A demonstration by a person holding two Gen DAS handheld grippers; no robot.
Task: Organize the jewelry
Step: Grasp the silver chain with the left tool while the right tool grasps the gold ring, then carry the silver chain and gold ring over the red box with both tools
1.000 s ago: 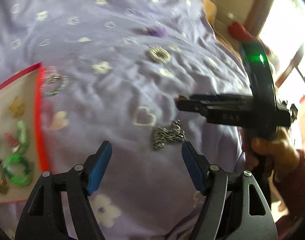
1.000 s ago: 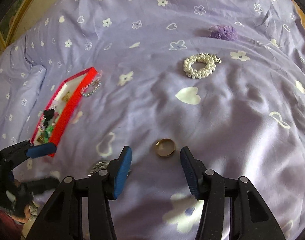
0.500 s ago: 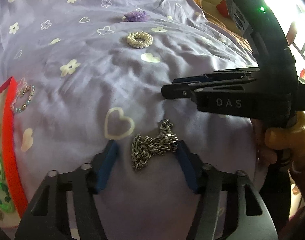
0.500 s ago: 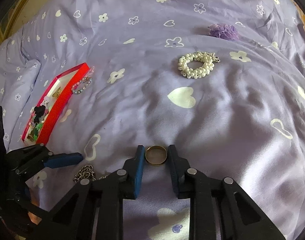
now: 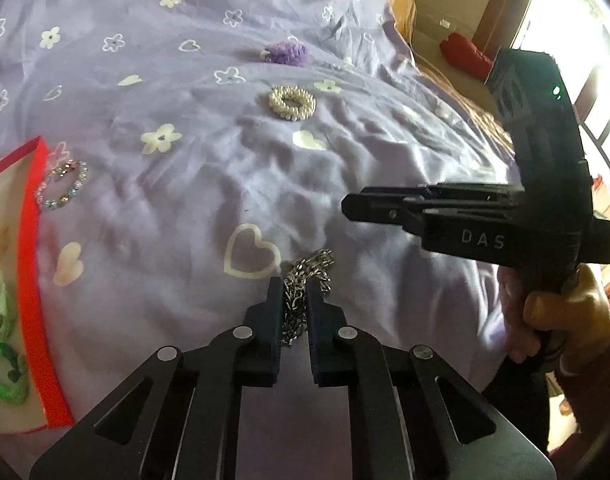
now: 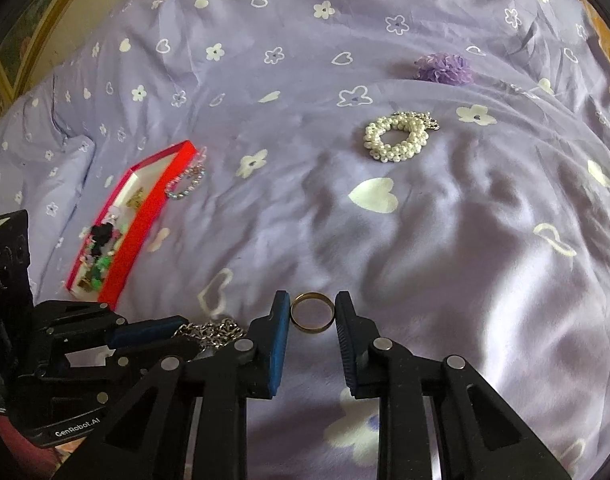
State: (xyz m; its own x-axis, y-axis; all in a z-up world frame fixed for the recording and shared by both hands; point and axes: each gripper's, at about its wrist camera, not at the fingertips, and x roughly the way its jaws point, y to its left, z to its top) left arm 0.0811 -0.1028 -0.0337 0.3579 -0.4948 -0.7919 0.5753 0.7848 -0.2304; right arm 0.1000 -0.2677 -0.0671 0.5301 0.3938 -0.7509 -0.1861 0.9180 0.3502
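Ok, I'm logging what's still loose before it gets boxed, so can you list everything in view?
bedspread: one, lilac with white hearts and flowers, under everything
jewelry box: one, red, open, at left, trinkets inside
crystal bracelet: one, pastel, against the box's far end
pearl bracelet: one, white, middle of bed
pompom: one, purple, far side
chain: one, silver, pinched by the left gripper
ring: one, gold, between the right gripper pads
hand: one, holding the right gripper

The red tray (image 5: pixel 29 264) runs off the left edge of the left wrist view, its small trinkets (image 6: pixel 101 254) too tiny to name, and the silver chain (image 6: pixel 213 330) lies half hidden behind the left tongs (image 6: pixel 161 330).
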